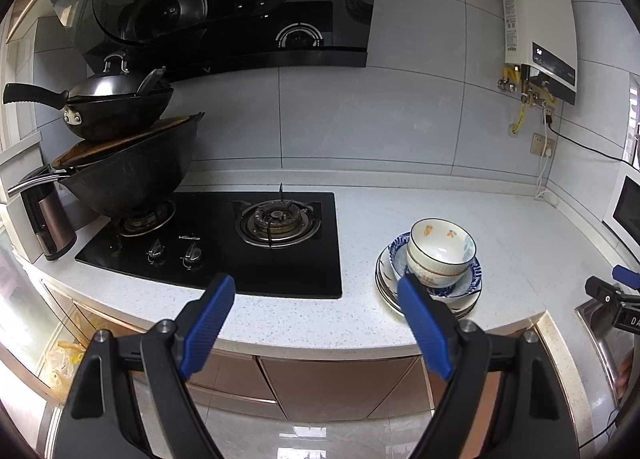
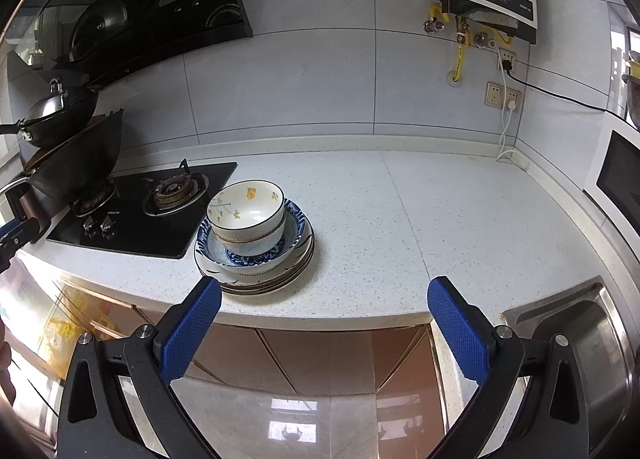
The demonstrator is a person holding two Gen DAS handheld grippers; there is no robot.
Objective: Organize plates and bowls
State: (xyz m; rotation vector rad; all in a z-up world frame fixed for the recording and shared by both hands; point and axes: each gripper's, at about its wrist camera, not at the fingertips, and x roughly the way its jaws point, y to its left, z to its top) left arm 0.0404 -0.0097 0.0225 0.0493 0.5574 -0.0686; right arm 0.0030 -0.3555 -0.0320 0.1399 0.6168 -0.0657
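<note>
Both the left gripper (image 1: 316, 299) and right gripper (image 2: 325, 301) have fingers spread wide with nothing in them, so go slow to the bowls (image 2: 248, 211) stacked on plates (image 2: 256, 279) near the desk's (image 2: 400, 219) front edge.

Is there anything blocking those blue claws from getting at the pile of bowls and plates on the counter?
Nothing visible does. The stack of bowls and plates sits near the counter's front edge, right of the stove. Both the right gripper and left gripper are open, short of the counter, with only air between.
</note>
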